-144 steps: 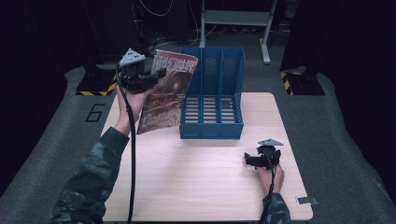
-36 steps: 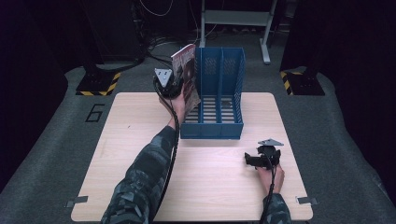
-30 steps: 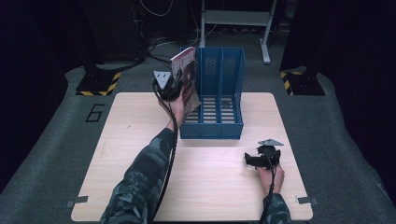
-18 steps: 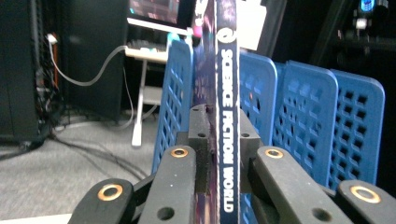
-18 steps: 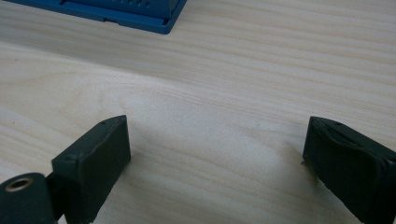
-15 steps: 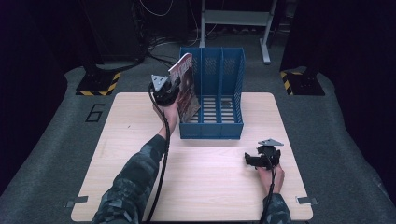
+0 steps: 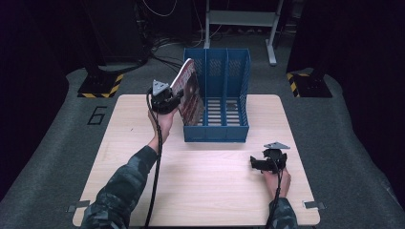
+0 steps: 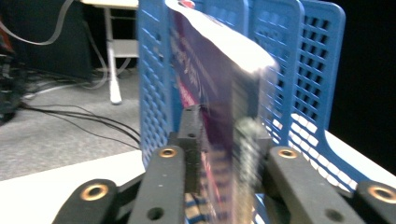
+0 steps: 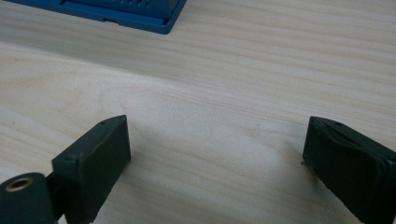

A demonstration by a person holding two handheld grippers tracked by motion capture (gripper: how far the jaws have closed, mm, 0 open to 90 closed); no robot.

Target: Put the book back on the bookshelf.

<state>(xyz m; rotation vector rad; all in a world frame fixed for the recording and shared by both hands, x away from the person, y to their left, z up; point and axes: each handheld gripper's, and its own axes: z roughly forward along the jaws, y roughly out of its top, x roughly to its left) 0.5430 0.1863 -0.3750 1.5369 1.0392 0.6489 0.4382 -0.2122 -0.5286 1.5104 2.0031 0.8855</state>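
Here, the left tongs (image 7: 175, 98) sit at the far left part of the bench (image 7: 143, 157), just beside the left wall of the blue rack (image 7: 216, 129). A magazine (image 7: 187, 93) stands between the jaws, its foot in the rack's leftmost slot, its top leaning left and out over the rack's wall toward the tongs. Left gripper view: magazine (image 8: 219, 93) runs edge-on up the middle of the frame, blurred, with the rack (image 8: 308, 70) right behind it. The jaws have just been opening; a narrow gap shows between the magazine and the pad on each side, so they look spread a little with the magazine loose between them, though the blur makes the contact hard to judge. Left hand (image 7: 162, 119) is under the tongs, camouflage sleeve (image 7: 124, 186) running back to the near edge, cable (image 7: 155, 167) trailing along the arm.

Rack has three slots, open slatted floor, tall perforated back; the middle and right slots look empty from the high view.

Right tongs (image 7: 258, 163) lie low on the bench near its right near corner, well apart from the rack, pointing left. Right gripper view: jaws spread wide over bare wood, nothing between them (image 9: 215, 154); a corner of the rack's base (image 9: 140, 14) at top left.

Floor (image 7: 57, 133) around the bench is grey carpet, with a "6" marked at left; a yellow-black striped foot (image 7: 100, 86) at far left, and a metal frame (image 7: 243, 19) behind the rack.
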